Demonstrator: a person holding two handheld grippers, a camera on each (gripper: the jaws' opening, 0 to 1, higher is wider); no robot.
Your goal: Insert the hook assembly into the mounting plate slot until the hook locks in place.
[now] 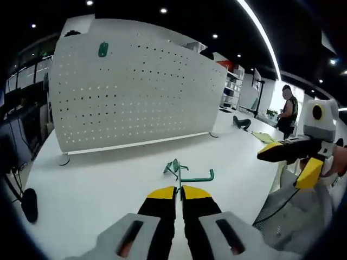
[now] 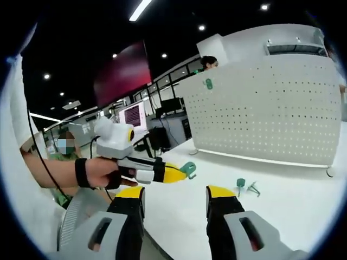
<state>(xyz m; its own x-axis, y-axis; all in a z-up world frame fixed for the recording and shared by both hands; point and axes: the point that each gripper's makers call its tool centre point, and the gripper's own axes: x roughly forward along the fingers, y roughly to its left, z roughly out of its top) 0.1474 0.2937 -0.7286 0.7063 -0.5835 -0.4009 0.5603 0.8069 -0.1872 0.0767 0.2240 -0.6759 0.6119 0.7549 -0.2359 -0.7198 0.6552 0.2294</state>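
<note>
The left gripper, fingers pressed together on a green hook, holds it lifted above the white surface, presumably for carrying to the pegboard standing well apart beyond. The right gripper, fingers spread and empty, hangs over the surface near two loose hook parts. The hook's locking end and the target slot are too small to identify.

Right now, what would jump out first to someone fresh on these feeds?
The big white pegboard standing upright across the table, one green hook near its top. Next, the left gripper, shut on a green hook assembly. The right gripper is open, with a loose hook piece on the table beyond.
</note>
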